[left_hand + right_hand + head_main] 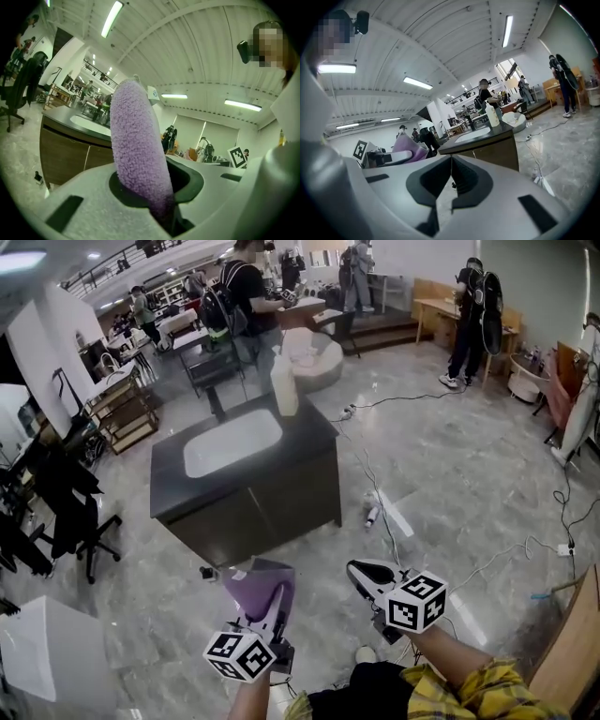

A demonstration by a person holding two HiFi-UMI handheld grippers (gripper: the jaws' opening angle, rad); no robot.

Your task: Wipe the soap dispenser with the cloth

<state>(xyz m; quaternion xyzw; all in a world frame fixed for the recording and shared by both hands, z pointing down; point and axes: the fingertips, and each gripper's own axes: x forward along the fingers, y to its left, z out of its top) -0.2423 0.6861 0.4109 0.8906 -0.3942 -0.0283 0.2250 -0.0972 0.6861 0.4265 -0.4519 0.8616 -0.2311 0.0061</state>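
A white soap dispenser (283, 381) stands at the far right corner of a dark vanity cabinet (291, 498) with a white sink basin (232, 442). The dispenser (491, 115) also shows in the right gripper view, on the cabinet ahead. My left gripper (265, 589) is shut on a purple cloth (260, 585), which sticks up between its jaws as a fuzzy roll (137, 150). My right gripper (360, 571) is shut with nothing in it. Both grippers hang over the floor, well short of the cabinet's front.
Cables (375, 488) trail over the marble floor right of the cabinet. A black office chair (70, 507) stands at the left, a wooden board (572, 652) at the lower right. Several people (473, 320) stand among tables and shelves at the back.
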